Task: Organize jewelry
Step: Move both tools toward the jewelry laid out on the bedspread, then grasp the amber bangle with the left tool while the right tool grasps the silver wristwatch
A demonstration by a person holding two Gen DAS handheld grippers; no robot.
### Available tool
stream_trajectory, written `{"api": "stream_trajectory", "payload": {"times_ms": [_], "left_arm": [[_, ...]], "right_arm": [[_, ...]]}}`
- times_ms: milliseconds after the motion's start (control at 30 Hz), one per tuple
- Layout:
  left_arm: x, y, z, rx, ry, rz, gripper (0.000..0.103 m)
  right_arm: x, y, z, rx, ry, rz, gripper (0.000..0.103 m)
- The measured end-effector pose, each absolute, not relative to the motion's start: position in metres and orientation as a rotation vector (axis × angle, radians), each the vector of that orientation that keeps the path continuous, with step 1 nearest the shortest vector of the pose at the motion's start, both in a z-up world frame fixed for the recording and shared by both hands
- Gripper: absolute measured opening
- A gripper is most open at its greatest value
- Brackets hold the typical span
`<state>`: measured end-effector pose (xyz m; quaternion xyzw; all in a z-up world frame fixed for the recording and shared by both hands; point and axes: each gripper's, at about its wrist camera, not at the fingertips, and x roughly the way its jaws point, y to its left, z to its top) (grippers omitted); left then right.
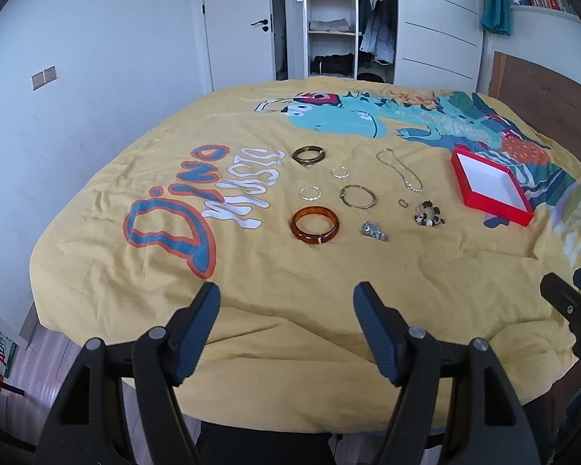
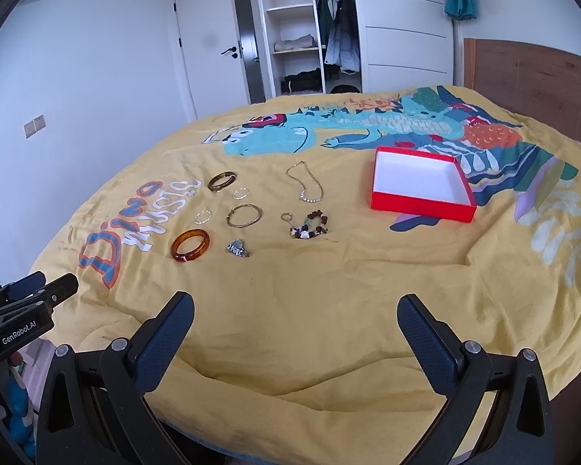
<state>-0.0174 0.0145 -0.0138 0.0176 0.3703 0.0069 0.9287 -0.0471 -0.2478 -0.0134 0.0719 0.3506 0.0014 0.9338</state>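
Several pieces of jewelry lie spread on a yellow dinosaur bedspread (image 1: 251,279). An amber bangle (image 1: 314,225) is nearest, with a silver piece (image 1: 373,230) and a beaded bracelet (image 1: 429,214) to its right. Farther back lie a gold bangle (image 1: 358,195), two small hoops (image 1: 310,193), a dark bangle (image 1: 308,154) and a chain necklace (image 1: 401,170). An open red box (image 1: 490,186) with a white inside stands at the right, empty. My left gripper (image 1: 286,310) is open, short of the amber bangle. My right gripper (image 2: 296,325) is open too, near the bed's front edge.
The bed fills both views, with a wooden headboard (image 2: 530,73) at the right. Behind it are a white door (image 1: 236,27) and an open wardrobe (image 1: 331,19) with shelves and hanging coats. The floor shows at the lower left (image 1: 38,341).
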Motion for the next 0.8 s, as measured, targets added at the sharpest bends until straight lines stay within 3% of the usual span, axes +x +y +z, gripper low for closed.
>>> {"api": "stream_trajectory", "payload": {"times_ms": [100, 533, 800], "left_arm": [[-0.008, 0.014, -0.022, 0.033, 0.779, 0.008, 0.07], [0.084, 0.034, -0.066, -0.002, 0.911, 0.031, 0.07], [0.159, 0.04, -0.093, -0.056, 0.963, 0.01, 0.07]], "right_arm": [[-0.041, -0.25, -0.022, 0.157, 0.736, 0.025, 0.1], [0.028, -0.234, -0.067, 0.116, 0.854, 0.174, 0.068], [0.11, -0.203, -0.101, 0.091, 0.931, 0.297, 0.06]]}}
